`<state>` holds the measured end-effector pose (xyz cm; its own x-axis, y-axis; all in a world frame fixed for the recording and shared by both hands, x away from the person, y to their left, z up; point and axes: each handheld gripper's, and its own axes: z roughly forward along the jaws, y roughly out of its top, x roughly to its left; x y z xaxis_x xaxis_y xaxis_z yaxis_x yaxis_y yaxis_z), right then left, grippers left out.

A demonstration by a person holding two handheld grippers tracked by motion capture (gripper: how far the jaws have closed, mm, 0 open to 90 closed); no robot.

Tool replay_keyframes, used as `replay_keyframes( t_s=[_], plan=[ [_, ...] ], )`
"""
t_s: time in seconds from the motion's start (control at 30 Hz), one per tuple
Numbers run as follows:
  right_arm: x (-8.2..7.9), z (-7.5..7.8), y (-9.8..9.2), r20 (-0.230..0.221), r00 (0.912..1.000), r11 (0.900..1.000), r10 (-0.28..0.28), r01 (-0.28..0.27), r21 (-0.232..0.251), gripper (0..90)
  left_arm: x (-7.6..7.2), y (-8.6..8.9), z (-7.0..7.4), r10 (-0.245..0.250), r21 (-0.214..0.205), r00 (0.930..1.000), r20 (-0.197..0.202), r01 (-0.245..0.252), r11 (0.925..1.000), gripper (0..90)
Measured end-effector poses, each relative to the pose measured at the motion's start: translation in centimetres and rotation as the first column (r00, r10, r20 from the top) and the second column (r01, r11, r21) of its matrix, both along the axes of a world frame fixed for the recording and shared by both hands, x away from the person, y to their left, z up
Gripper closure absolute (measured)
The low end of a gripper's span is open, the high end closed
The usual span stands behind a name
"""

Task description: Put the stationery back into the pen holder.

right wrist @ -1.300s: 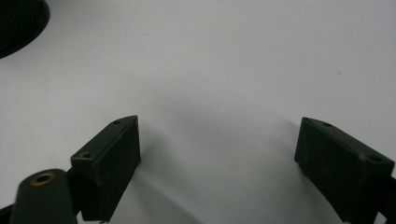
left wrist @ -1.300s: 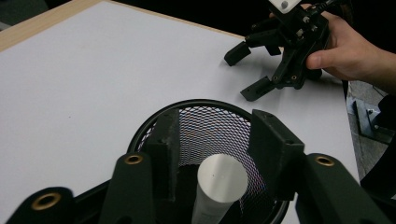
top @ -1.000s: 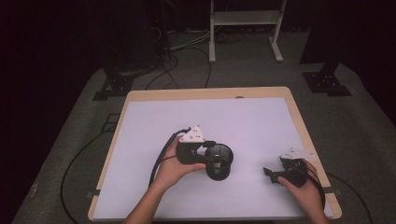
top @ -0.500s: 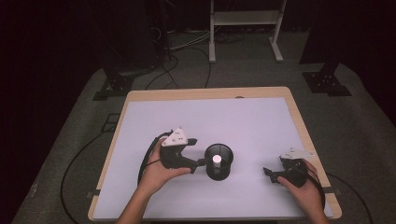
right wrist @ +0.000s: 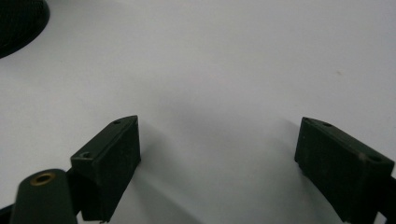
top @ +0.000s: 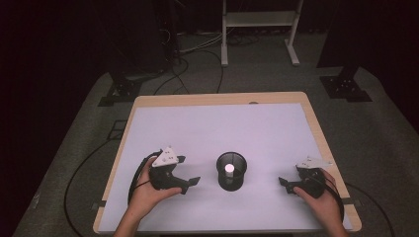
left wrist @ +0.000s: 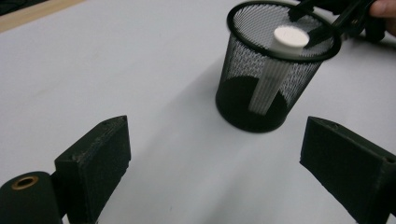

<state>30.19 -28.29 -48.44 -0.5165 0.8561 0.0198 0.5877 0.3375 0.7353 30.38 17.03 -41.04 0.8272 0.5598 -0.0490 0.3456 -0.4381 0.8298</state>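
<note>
A black mesh cup (top: 231,171) (left wrist: 271,74) stands on the white table top, near the front and about midway across. Inside it a white cylinder (top: 230,168) (left wrist: 278,65) leans against the rim. My left gripper (top: 188,171) (left wrist: 215,140) sits to the cup's left, pointing at it but apart from it. Its jaws have just been opening and now stand wide with nothing between them. My right gripper (top: 289,178) (right wrist: 219,130) rests to the cup's right, open and empty, over bare table. The cup's base (right wrist: 18,21) edges into the right gripper view's top left corner.
The white table top (top: 222,128) has a wooden border (top: 217,98). Beyond the table are cables (top: 197,54), a white frame stand (top: 259,19) and black stand feet (top: 346,84) on the grey floor. A cable (top: 79,177) trails off the table's left side.
My left gripper has drawn back leftwards from the cup and its jaws have spread. The white cylinder now shows in the cup. The right gripper has kept still.
</note>
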Motion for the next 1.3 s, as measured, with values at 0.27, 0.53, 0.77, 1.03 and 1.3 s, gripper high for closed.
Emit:
replay_keyframes(
  t_s=[0.27,0.53,0.77,1.03,1.3],
  plan=[
    [0.0,0.0,0.0,0.000,1.0000,1.0000,0.000,0.000,0.000,13.3,-0.8,2.2,-1.5,0.056,0.042,0.9981,-0.027,-0.055,0.9976,8.1],
    [0.0,0.0,0.0,-0.001,1.0000,1.0000,0.000,0.000,0.000,13.3,-1.4,4.5,-3.0,0.119,0.092,0.9916,-0.049,-0.115,0.9892,8.1],
    [0.0,0.0,0.0,-0.001,1.0000,1.0000,0.000,0.000,0.000,13.2,-1.9,6.1,-3.9,0.165,0.138,0.9847,-0.054,-0.157,0.9780,8.1],
    [0.0,0.0,0.0,-0.001,1.0000,1.0000,0.000,0.000,0.000,13.3,-2.2,7.3,-5.0,0.207,0.198,0.9763,-0.064,-0.191,0.9615,8.1],
    [0.0,0.0,0.0,0.000,1.0000,1.0000,0.000,0.000,0.000,13.3,-2.2,7.9,-5.8,0.231,0.228,0.9707,-0.066,-0.211,0.9507,8.1]
  ],
)
